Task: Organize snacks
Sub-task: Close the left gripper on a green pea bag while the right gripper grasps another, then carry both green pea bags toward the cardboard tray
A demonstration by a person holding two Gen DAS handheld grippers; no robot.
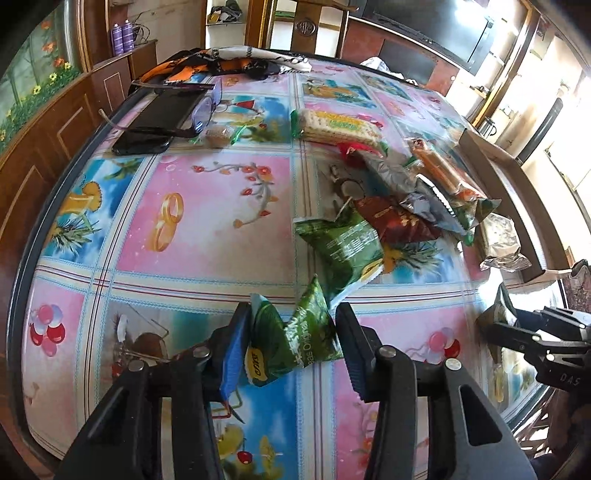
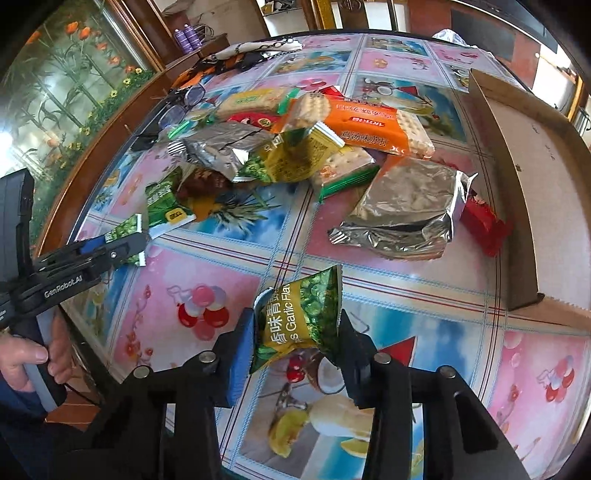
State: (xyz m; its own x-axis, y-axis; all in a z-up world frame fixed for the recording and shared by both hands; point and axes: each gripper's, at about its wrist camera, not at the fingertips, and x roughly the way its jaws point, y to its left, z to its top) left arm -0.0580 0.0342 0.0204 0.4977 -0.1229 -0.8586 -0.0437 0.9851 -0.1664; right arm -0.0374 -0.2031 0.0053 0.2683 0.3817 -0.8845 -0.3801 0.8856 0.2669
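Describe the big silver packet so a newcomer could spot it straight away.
Start at the cardboard box along the right edge of the table. Just left of it, beside a small red packet, lies the silver packet. It is the largest plain foil one, flat and unprinted, unlike the crumpled silver packet further left.

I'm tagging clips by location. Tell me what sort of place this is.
Probably a home living or dining room: a table under a printed tablecloth, wooden cabinets, and a TV on the far wall. Glasses and a phone lie on the table.
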